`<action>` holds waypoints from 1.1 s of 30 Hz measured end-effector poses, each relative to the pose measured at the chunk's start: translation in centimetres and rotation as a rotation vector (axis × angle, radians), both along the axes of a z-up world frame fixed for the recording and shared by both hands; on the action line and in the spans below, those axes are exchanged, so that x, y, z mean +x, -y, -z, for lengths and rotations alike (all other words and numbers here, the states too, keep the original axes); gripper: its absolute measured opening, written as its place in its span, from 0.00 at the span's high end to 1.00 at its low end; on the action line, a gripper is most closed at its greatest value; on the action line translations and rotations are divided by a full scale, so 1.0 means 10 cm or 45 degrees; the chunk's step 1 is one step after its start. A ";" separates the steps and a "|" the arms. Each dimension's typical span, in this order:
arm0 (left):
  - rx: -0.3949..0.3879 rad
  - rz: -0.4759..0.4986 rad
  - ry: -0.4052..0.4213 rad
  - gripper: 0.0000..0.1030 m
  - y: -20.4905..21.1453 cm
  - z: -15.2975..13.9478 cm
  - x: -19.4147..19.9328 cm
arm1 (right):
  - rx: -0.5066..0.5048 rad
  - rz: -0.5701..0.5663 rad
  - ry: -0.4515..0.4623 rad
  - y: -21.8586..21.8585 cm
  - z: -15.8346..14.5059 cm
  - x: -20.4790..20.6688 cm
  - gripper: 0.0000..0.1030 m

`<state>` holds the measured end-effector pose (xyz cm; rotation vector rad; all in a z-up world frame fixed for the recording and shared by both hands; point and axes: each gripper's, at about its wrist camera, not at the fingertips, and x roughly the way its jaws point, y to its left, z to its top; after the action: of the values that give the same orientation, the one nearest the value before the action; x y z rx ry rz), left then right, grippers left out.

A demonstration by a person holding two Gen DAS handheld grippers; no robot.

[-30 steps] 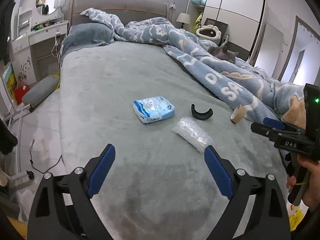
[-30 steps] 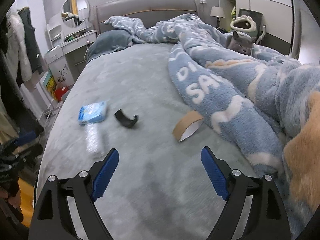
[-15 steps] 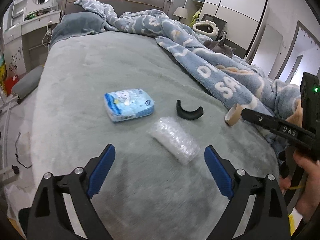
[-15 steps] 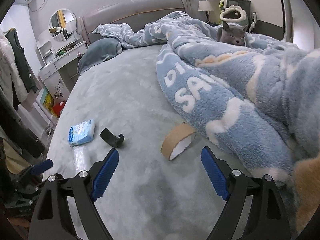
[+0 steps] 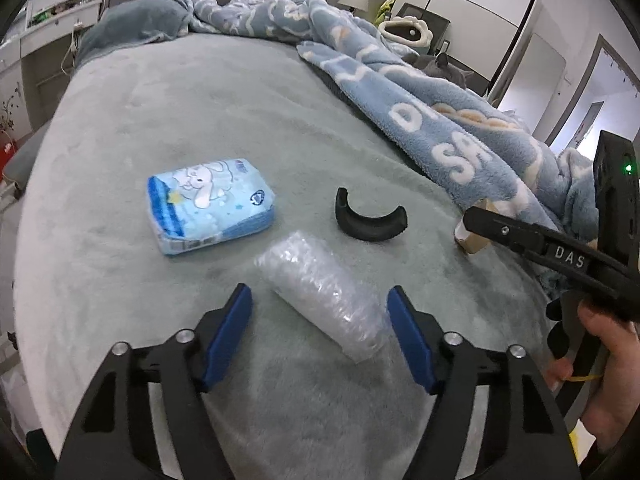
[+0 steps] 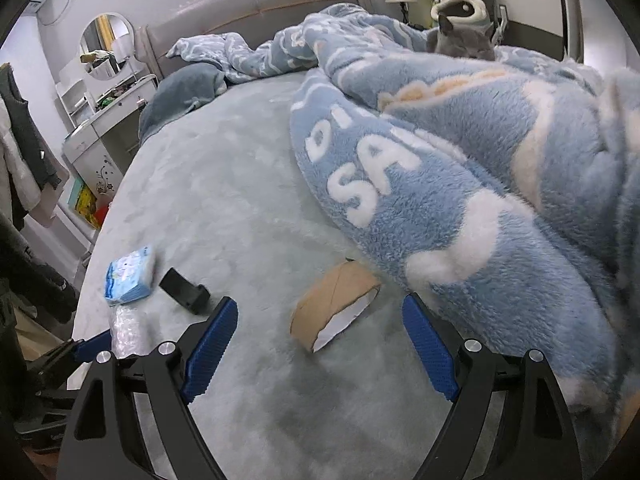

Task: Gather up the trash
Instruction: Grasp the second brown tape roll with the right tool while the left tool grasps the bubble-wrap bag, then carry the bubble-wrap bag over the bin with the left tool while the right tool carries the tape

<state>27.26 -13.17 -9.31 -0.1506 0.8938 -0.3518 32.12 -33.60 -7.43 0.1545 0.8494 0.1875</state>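
While the left hand-held gripper [image 5: 320, 320] closes around one untouched bubble-wrap roll [image 5: 320, 292], the right [image 6: 320, 340] gapes empty

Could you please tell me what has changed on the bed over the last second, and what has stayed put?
Both grippers have closed in on the bed. The left gripper now straddles the clear bubble-wrap roll, its jaws closing but not yet touching it. The right gripper, jaws open, has neared the brown cardboard tape core. The blue tissue pack, the black curved plastic piece and the blue fleece blanket lie where they were.
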 end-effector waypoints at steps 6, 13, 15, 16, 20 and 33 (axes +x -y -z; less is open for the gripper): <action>-0.024 0.005 -0.024 0.42 -0.03 0.04 0.11 | -0.020 -0.002 -0.036 0.00 0.09 0.10 0.34; -0.059 0.008 -0.026 0.49 -0.07 0.02 0.11 | -0.067 -0.005 -0.037 -0.01 0.12 0.07 0.55; -0.044 0.015 -0.019 0.53 -0.05 0.00 0.09 | -0.080 -0.010 -0.031 -0.02 0.11 0.06 0.56; -0.037 0.020 -0.014 0.53 -0.05 -0.01 0.08 | -0.082 -0.010 -0.030 -0.02 0.11 0.06 0.57; -0.015 0.031 -0.005 0.55 -0.03 -0.01 0.02 | -0.068 -0.007 -0.032 0.02 0.09 0.01 0.59; -0.025 0.008 0.010 0.55 -0.11 -0.15 -0.29 | -0.051 -0.013 -0.001 0.00 -0.06 -0.27 0.59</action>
<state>24.40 -12.09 -7.77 -0.1644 0.8838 -0.3670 29.38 -33.59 -6.87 0.1129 0.8543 0.1801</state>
